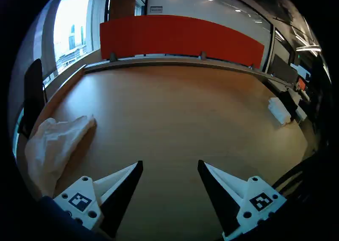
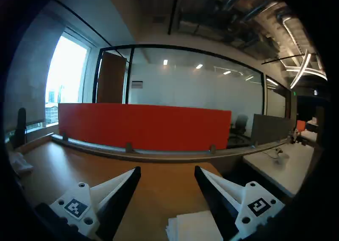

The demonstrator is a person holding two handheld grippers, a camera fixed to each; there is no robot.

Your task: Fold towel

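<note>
Wooden surface (image 1: 178,114) bears a crumpled towel (image 1: 55,143) just left of the left claw (image 1: 169,162), farther from the right claw (image 2: 166,168); both gape empty.

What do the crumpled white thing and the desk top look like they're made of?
The crumpled towel looks like soft, matte white cloth: it slumps in loose wrinkles. The desk top looks like wood or wood-look laminate, smooth with a low sheen: warm brown, faintly reflecting the light.
</note>
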